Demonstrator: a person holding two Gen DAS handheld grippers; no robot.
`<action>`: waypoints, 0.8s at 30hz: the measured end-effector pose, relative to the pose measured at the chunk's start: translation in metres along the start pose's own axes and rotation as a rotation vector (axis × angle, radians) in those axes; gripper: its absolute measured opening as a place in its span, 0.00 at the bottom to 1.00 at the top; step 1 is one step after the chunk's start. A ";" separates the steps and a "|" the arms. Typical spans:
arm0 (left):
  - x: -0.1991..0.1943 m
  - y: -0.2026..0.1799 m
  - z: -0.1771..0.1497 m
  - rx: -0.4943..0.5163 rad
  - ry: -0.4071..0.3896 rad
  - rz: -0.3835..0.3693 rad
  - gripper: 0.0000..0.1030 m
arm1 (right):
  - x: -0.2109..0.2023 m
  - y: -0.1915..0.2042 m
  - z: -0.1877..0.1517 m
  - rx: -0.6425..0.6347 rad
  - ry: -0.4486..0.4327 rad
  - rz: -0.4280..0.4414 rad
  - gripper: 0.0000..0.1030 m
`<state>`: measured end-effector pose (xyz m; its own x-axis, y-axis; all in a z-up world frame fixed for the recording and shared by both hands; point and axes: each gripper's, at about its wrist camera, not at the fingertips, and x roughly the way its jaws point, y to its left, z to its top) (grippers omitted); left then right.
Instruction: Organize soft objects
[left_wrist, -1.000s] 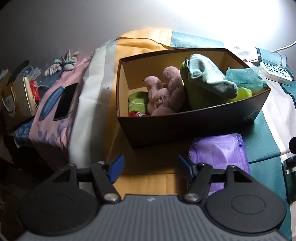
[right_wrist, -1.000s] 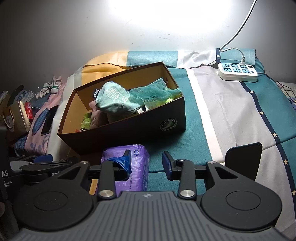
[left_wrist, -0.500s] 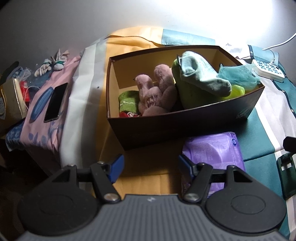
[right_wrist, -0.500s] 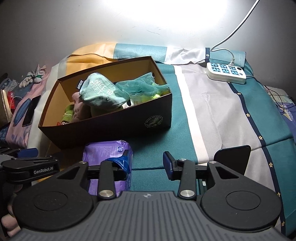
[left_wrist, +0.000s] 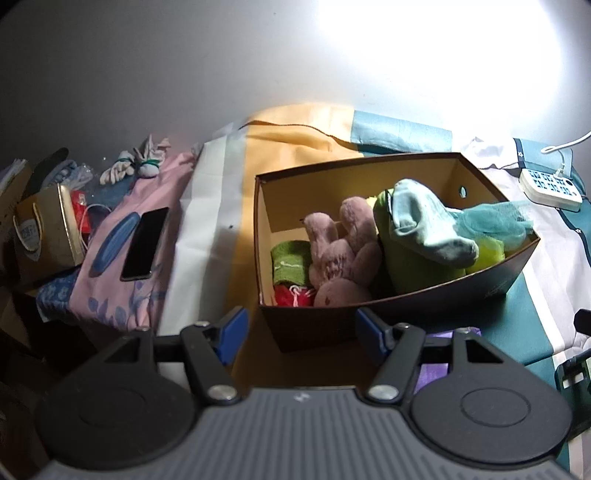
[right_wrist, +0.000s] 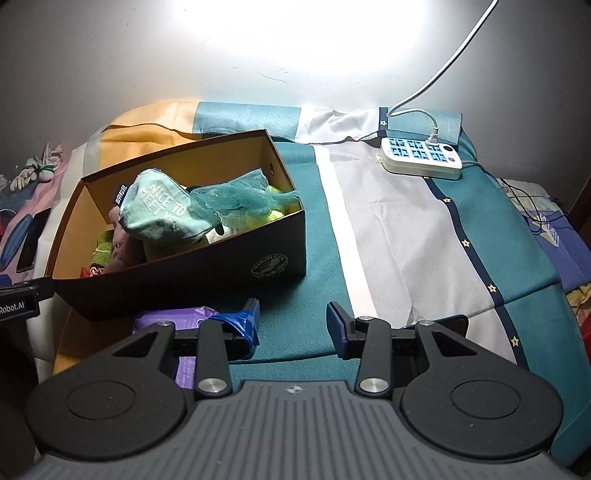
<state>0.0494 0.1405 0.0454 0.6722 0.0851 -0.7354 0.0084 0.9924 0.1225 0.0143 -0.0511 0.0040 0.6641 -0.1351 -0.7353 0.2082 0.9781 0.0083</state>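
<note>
A dark cardboard box (left_wrist: 406, 317) (right_wrist: 184, 280) stands on the striped bedspread. It holds a pink plush toy (left_wrist: 340, 251), a light blue sock (left_wrist: 424, 225) (right_wrist: 159, 210), teal mesh fabric (left_wrist: 495, 221) (right_wrist: 240, 195), a green roll (left_wrist: 291, 262) and a red item (left_wrist: 291, 295). A purple soft pack (right_wrist: 177, 321) lies in front of the box, mostly hidden behind the fingers. My left gripper (left_wrist: 299, 328) hovers open before the box's near corner, holding nothing. My right gripper (right_wrist: 293, 325) is open over the teal stripe, right of the pack, with nothing in it.
A white power strip (right_wrist: 421, 155) with its cable lies at the back right. On the pink cloth to the left are a black phone (left_wrist: 144, 243), a gold gift bag (left_wrist: 44, 232) and a tied white bundle (left_wrist: 133, 166). A wall rises behind the bed.
The left gripper has risen, so the box sits lower in its view and the purple pack is nearly hidden. In the right view the box and pack slid left and down.
</note>
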 end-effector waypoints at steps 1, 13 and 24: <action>-0.001 -0.001 0.001 -0.002 0.002 0.000 0.66 | 0.000 0.000 0.001 -0.007 -0.004 0.001 0.23; -0.002 -0.012 -0.014 -0.030 0.019 0.010 0.66 | 0.000 -0.002 0.004 -0.046 -0.027 0.010 0.24; -0.002 -0.015 -0.020 -0.032 0.028 -0.020 0.66 | -0.006 0.002 -0.001 -0.034 -0.033 0.015 0.24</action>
<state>0.0335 0.1270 0.0314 0.6509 0.0675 -0.7562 -0.0026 0.9962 0.0866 0.0098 -0.0483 0.0071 0.6905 -0.1246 -0.7126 0.1734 0.9848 -0.0042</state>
